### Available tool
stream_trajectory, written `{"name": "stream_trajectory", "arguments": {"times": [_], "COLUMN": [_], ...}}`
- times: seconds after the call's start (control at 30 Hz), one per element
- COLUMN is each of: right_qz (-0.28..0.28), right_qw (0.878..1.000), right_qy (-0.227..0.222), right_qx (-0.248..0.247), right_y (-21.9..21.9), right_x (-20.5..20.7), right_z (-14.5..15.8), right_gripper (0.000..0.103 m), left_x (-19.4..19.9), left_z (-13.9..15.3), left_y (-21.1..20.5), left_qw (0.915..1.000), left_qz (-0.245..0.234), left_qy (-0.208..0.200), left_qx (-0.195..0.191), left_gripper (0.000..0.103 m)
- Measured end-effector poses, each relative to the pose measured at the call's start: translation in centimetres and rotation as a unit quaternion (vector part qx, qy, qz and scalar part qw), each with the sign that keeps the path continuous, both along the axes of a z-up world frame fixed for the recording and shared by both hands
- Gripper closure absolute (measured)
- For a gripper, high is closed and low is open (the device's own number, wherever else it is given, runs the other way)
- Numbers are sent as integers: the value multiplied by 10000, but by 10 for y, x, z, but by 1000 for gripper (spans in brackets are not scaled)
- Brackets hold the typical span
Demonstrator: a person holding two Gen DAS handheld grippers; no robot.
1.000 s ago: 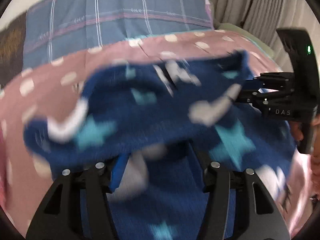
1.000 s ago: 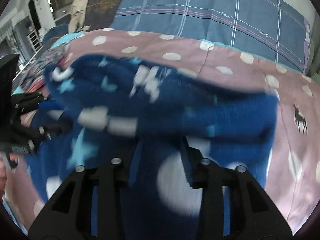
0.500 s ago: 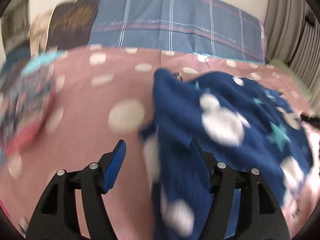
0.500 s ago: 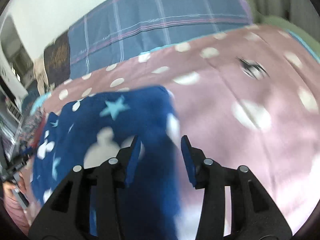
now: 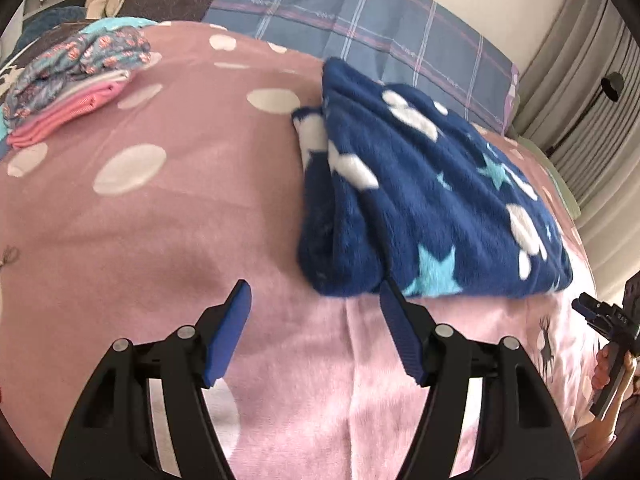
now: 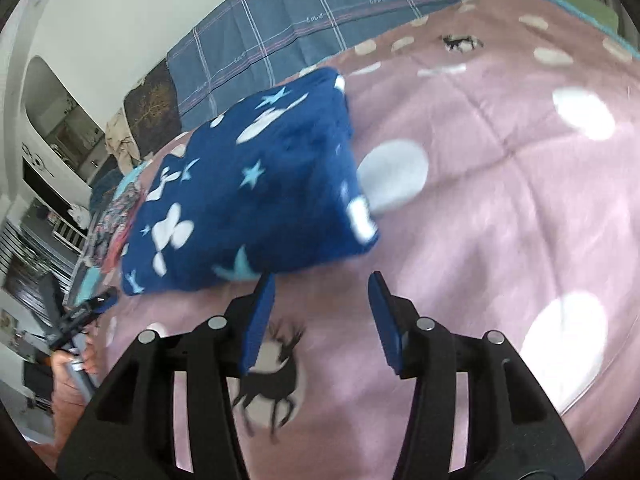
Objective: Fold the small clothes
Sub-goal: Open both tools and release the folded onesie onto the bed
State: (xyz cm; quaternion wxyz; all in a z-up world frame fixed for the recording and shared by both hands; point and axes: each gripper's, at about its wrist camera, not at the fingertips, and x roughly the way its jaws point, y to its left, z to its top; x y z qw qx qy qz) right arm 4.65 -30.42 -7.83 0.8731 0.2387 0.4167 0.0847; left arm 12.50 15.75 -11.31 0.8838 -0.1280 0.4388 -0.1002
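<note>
A fluffy navy garment (image 5: 424, 196) with white shapes and light blue stars lies folded on the pink spotted bedspread (image 5: 160, 216). The same garment (image 6: 256, 192) fills the left middle of the right wrist view. My left gripper (image 5: 314, 300) is open just short of the garment's near left corner, nothing between its blue pads. My right gripper (image 6: 322, 292) is open too, at the garment's near right corner, over a deer print (image 6: 272, 376). The right gripper (image 5: 608, 316) also shows at the right edge of the left wrist view, held by a hand (image 5: 612, 364).
A stack of folded clothes (image 5: 76, 80), pink and floral, sits at the bedspread's far left. Blue plaid pillows (image 5: 360, 28) line the head of the bed. Curtains (image 5: 592, 92) hang at the right. The left gripper (image 6: 80, 316) and a hand (image 6: 72, 376) show at the lower left.
Both grippers held the garment up a second ago. They let go of it, and it now lies folded on the bedspread. Both have drawn back toward the near edge.
</note>
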Motion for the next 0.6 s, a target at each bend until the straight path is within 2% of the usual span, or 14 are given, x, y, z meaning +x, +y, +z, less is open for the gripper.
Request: {"name": "stream_trajectory", "arguments": {"times": [0.23,0.43,0.53,0.6], "right_qz": [-113,-435,-586,-610], "right_qw": [9994,9933,9840,9798], "right_qy": [46,241,314,346], "right_qx": [321,1044,1651,1874], "right_y": [5,-7,-13,-13], "right_x": [-1,16,31,38], "right_z": [-6,-25,-36,-40], "right_gripper": [48,41,33,32], "left_x": [8,16,18,16], "left_z": [-11,-13,-14,-14], "left_y": [-13,-20,-16,-14], "left_qw": [9999,10000,9995,9980], "left_qz": [4,-54,76,87], "left_qy": [18,50,143,183], "left_qx": [134,28,-275,-592], "left_gripper": [36,34,28,15]}}
